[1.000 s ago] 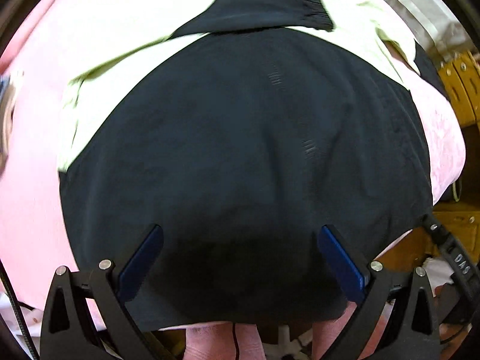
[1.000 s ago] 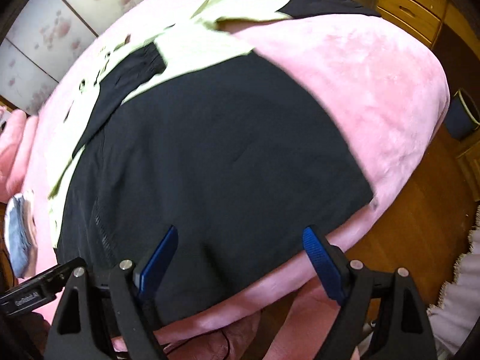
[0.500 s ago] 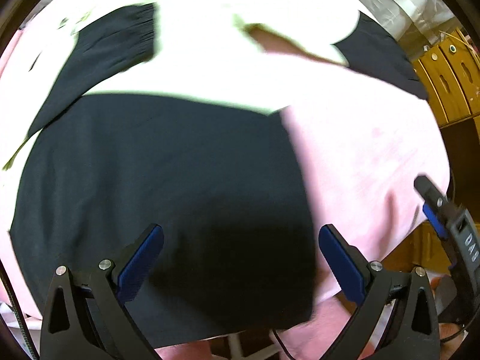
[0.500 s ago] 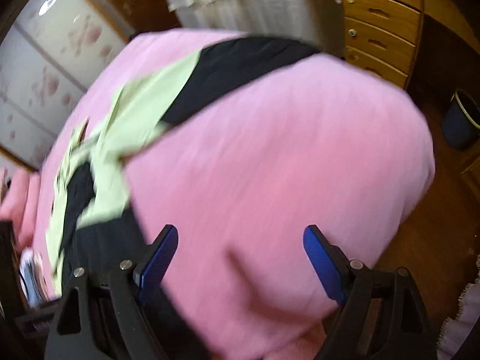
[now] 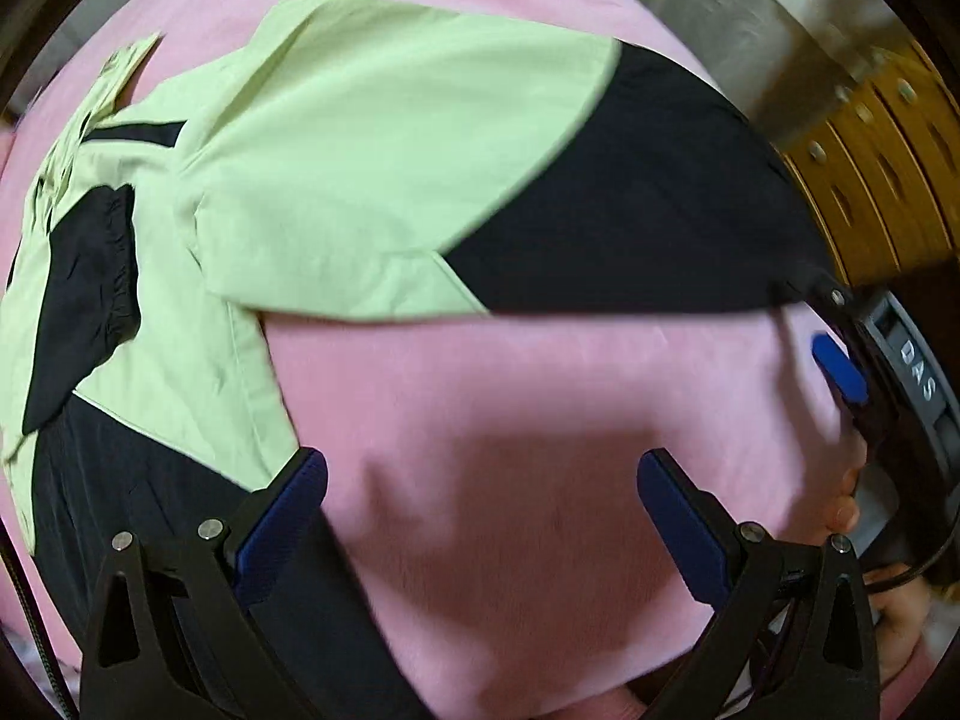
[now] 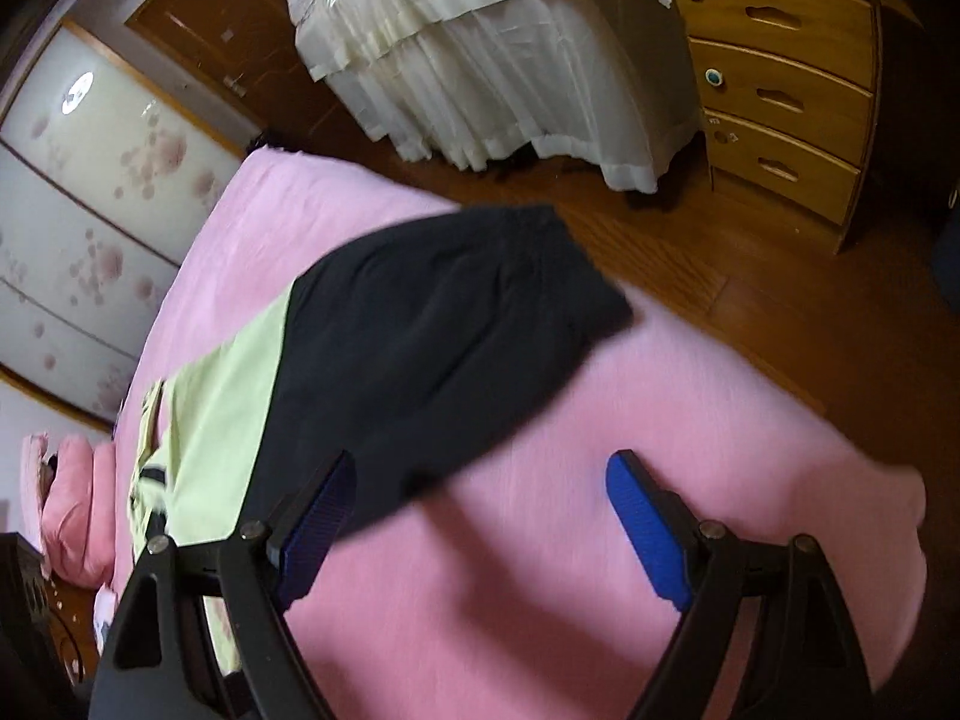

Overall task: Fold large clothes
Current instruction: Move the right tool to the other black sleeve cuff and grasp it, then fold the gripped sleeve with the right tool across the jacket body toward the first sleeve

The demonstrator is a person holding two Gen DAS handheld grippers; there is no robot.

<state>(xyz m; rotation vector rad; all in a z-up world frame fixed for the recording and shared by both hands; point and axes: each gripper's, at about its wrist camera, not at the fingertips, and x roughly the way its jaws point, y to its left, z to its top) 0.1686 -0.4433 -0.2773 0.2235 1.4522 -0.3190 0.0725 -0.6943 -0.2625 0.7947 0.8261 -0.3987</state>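
The green-and-black jacket (image 5: 372,180) lies spread on the pink bed (image 5: 540,450), filling the upper left and centre of my left view; its black sleeve (image 6: 444,348) reaches the upper middle of my right view. My left tongs (image 5: 480,516) and right tongs (image 6: 477,525) are both released, gaping over bare pink cover, grasping nothing. A wooden chest of drawers (image 6: 780,78) sits upper right, drawers closed, contents hidden. Motion blur softens the jacket's edges.
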